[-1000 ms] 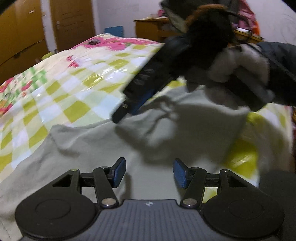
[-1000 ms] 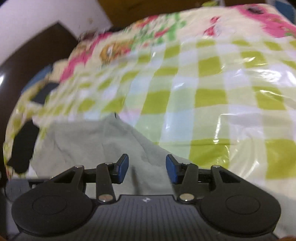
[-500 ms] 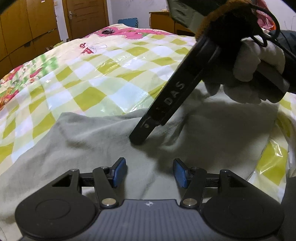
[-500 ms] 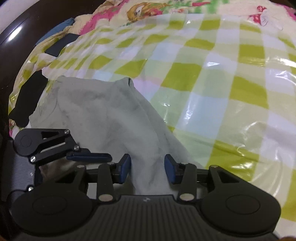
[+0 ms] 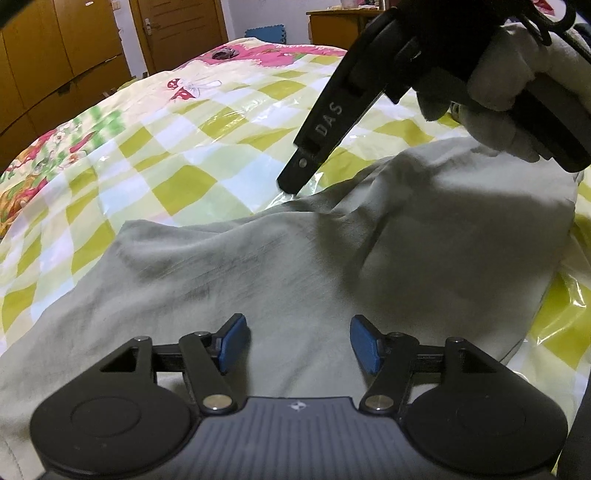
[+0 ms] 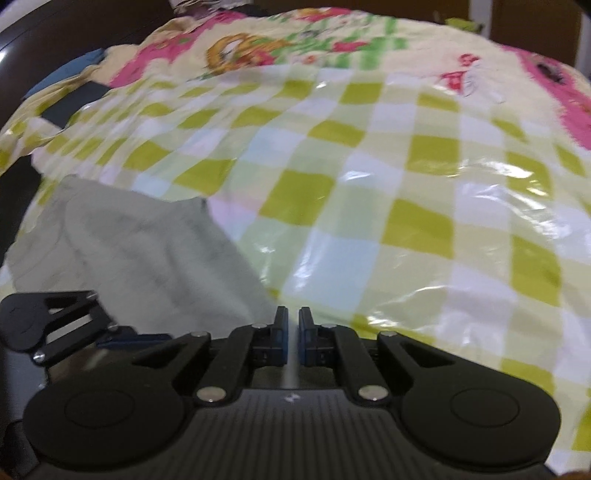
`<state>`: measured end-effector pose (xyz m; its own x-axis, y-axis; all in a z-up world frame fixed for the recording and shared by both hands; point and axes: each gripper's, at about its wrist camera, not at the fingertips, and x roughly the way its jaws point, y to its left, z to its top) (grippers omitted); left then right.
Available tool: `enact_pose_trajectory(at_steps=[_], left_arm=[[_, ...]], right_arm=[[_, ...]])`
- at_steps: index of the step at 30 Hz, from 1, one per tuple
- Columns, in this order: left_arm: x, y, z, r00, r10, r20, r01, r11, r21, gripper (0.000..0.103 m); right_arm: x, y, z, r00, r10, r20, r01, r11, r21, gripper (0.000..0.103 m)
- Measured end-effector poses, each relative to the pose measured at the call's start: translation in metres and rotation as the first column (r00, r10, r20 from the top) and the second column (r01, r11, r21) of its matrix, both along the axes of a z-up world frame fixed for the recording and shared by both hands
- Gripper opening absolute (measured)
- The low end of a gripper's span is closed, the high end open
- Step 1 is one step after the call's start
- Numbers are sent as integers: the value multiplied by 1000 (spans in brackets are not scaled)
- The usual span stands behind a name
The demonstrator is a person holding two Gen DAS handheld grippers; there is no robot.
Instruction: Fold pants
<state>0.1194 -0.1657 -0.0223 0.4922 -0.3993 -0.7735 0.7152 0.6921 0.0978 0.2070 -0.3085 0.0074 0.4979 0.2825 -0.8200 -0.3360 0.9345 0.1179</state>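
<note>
One pair of pale grey-green cotton pants point(image 5: 295, 280) lay spread on the bed's yellow-green checked, plastic-covered quilt point(image 5: 177, 155), filling the near half of the left wrist view. Left hand-held gripper point(image 5: 297, 345) hovered low over the fabric, blue pads point(image 5: 232, 341) well apart, nothing between them. Right hand-held gripper point(image 6: 291, 341) had its pads nearly together, clamped on a thin fold of the pants' edge; in left view its tip point(image 5: 295, 181) sat at 12 o'clock, on the far edge of the pants. White-gloved hand point(image 5: 517, 92) at 2 o'clock. Open quilt from 9 to 12 o'clock. Two brown wooden doors point(image 5: 177, 29) behind.
</note>
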Motion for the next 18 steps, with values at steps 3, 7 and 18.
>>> enact_pose_trajectory(at_steps=[3, 7, 18], left_arm=[[-2, -3, 3, 1000, 2, 7, -2, 1000, 20, 75], [-8, -7, 9, 1000, -8, 20, 8, 1000, 28, 75], [-29, -29, 14, 999, -39, 28, 39, 999, 11, 75]], right_arm=[[-4, -14, 2, 997, -76, 21, 75, 997, 23, 12], [-34, -45, 15, 978, -201, 55, 197, 978, 67, 12], [-267, -187, 10, 588, -807, -54, 774, 542, 328, 49]])
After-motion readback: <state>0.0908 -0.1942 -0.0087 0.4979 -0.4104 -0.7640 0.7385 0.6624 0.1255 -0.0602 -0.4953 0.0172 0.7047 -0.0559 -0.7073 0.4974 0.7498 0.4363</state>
